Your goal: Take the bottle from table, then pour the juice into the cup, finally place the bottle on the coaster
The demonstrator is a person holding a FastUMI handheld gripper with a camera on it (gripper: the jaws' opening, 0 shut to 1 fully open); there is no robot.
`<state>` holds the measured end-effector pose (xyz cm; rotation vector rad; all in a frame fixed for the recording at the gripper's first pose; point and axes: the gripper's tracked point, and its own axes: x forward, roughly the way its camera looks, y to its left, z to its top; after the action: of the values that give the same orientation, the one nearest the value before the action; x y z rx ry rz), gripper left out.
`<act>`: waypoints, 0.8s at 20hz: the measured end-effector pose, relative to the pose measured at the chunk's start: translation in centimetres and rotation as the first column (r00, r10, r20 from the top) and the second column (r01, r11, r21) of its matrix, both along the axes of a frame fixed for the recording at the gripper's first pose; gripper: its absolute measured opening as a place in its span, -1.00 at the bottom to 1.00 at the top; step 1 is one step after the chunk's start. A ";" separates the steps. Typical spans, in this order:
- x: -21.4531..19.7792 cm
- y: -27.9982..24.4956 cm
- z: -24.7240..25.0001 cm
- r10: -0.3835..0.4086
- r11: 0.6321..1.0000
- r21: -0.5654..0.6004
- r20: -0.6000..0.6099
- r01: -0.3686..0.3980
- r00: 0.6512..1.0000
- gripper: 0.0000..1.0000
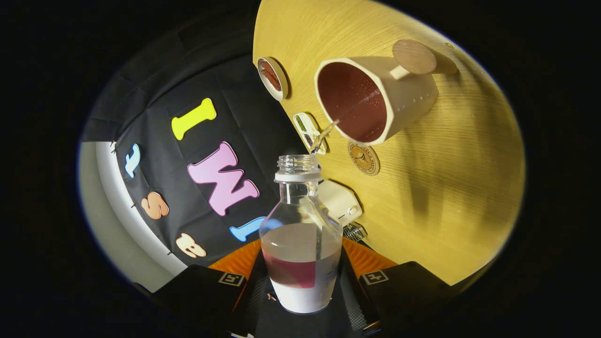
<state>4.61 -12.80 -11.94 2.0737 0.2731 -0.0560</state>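
Gripper view, pouring stage. The gripper (303,281) is closed on the clear glass bottle (301,234), one finger pressing on each side of its lower body, so that the bottle sits directly between the fingers with its uncapped threaded neck pointing away from them. The bottle is tilted, as the slanted liquid surface inside its body shows; it is roughly half full of pale, translucent juice (300,244). A thin stream of juice (324,136) leaves the mouth of the bottle and arcs toward the beige ceramic cup with a dark red interior (375,94), which stands on the light wooden desk (446,188) beyond the fingers and just ahead of the bottle's neck. Droplets show on the cup's inner wall. The cup carries a short side handle ending in a round wooden disc (414,56).

The round wooden coaster with a dark emblem (363,158) lies flat on the desk beside the base of the cup, between the cup and the bottle's mouth, and carries nothing. Along the desk's edge nearest the booth wall lie a small round white dish with a reddish-brown inside (272,78), a small white tray with green and dark contents (307,131) and, closest to the gripper, a white angular device (339,201).
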 end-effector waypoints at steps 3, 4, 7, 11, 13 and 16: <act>-0.1 0.0 -0.1 -0.010 1.000 0.025 -0.007 0.010 1.000 0.49; -0.3 0.1 0.0 -0.011 0.999 0.031 -0.009 0.011 1.000 0.49; -0.4 0.2 -0.1 -0.016 0.999 0.042 -0.011 0.016 1.000 0.49; -0.2 -0.1 0.2 -0.037 0.997 0.067 -0.011 0.038 0.999 0.49; -0.2 -0.4 0.6 -0.048 0.996 0.070 -0.009 0.049 0.999 0.49; -0.2 -1.4 1.4 -0.078 0.991 0.105 -0.007 0.078 0.997 0.49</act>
<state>4.40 -14.16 -10.56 2.1888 0.2004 -0.0937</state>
